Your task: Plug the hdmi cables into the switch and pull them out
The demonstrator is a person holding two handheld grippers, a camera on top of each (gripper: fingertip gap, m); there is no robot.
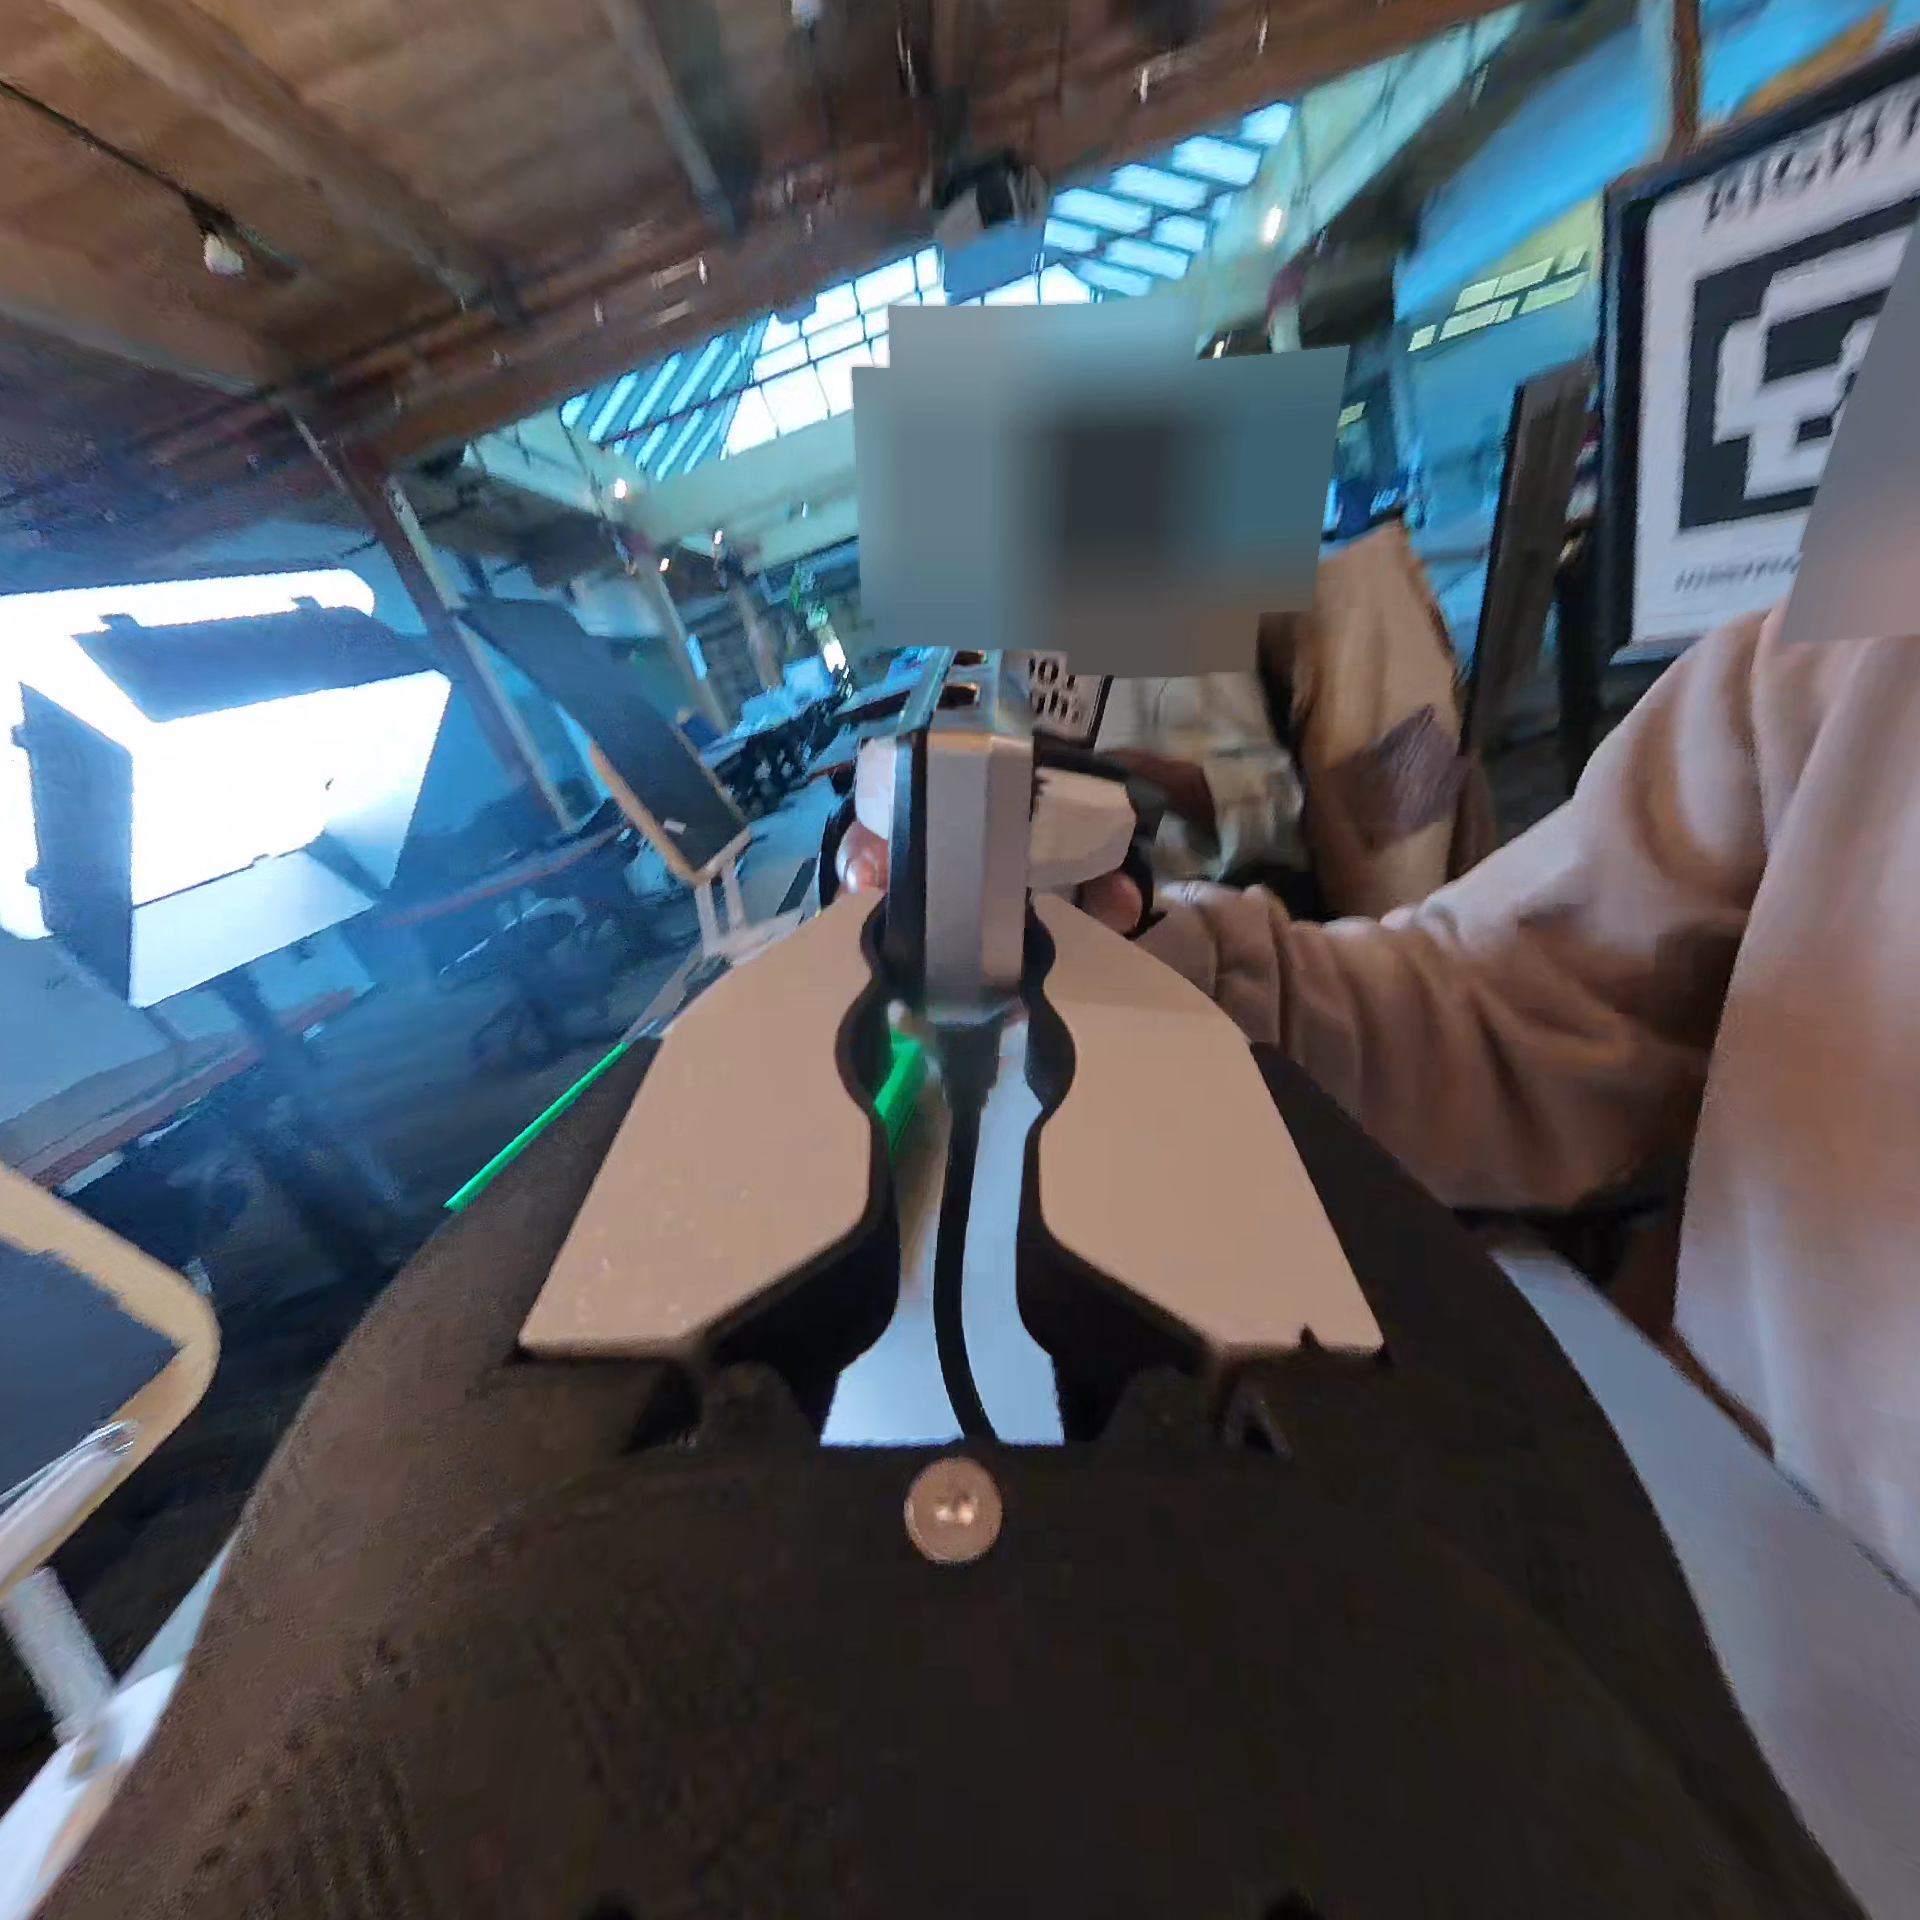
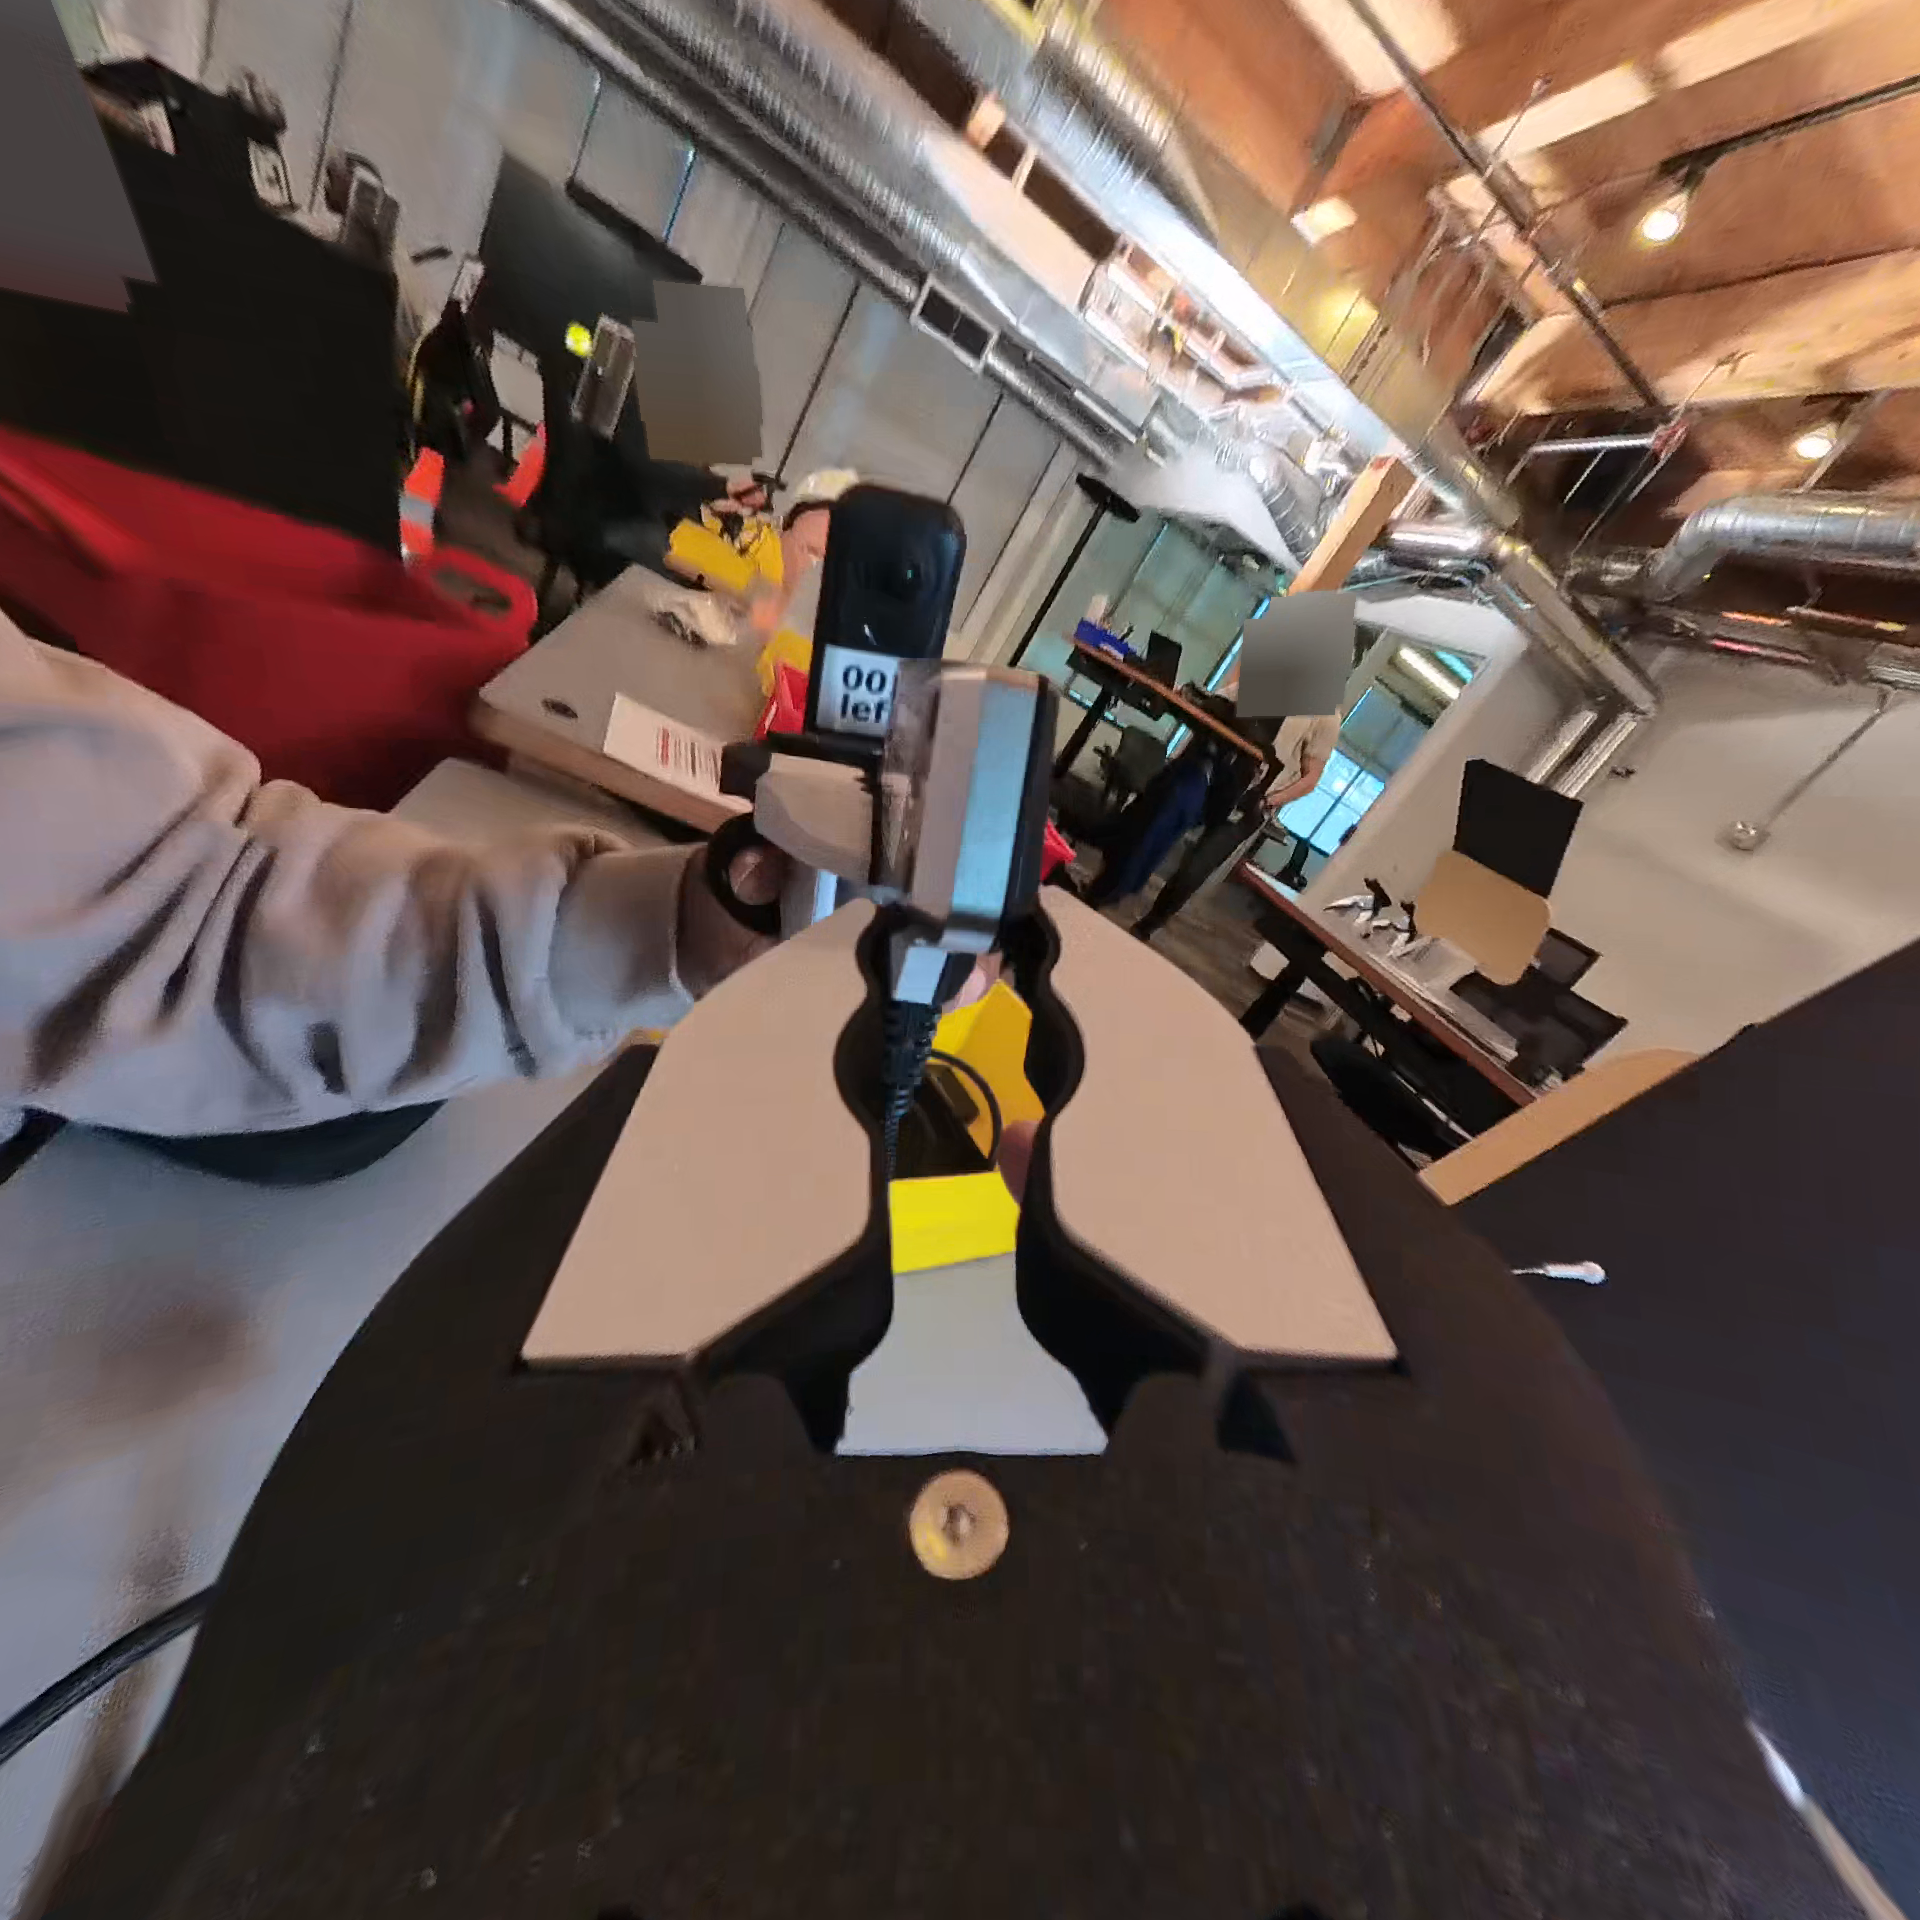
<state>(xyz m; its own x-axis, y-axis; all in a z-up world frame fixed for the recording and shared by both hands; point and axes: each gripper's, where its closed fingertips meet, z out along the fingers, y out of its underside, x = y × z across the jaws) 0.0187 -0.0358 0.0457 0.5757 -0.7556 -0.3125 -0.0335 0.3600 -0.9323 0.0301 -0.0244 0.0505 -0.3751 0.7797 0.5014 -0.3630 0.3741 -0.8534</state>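
black gripper body fills the lower frame in both views, brass screw at centre. left gripper (image 1: 951, 940): pale fingers (image 1: 727, 1143) narrow, pinched on the lower end of a silver switch (image 1: 971, 873) held upright at frame centre. a black hdmi cable (image 1: 956, 1226) runs down from the bottom of the switch through the gap between the fingers; plug looks seated, though blur makes it hard to confirm. green strip to the left of the gap. above the switch, the other gripper and a hand in a beige sleeve (image 1: 1455, 966), frame right.

right gripper (image 2: 951, 935): fingers (image 2: 1195, 1143) narrow, gripping the same switch (image 2: 966, 800) from the opposite side, centre frame. a second hdmi cable (image 2: 904, 1049), with ribbed strain relief, hangs from its lower end. yellow block (image 2: 951, 1221) behind the gap, on the grey bench (image 2: 125, 1351) at lower left. the left gripper's black camera sits upper centre.
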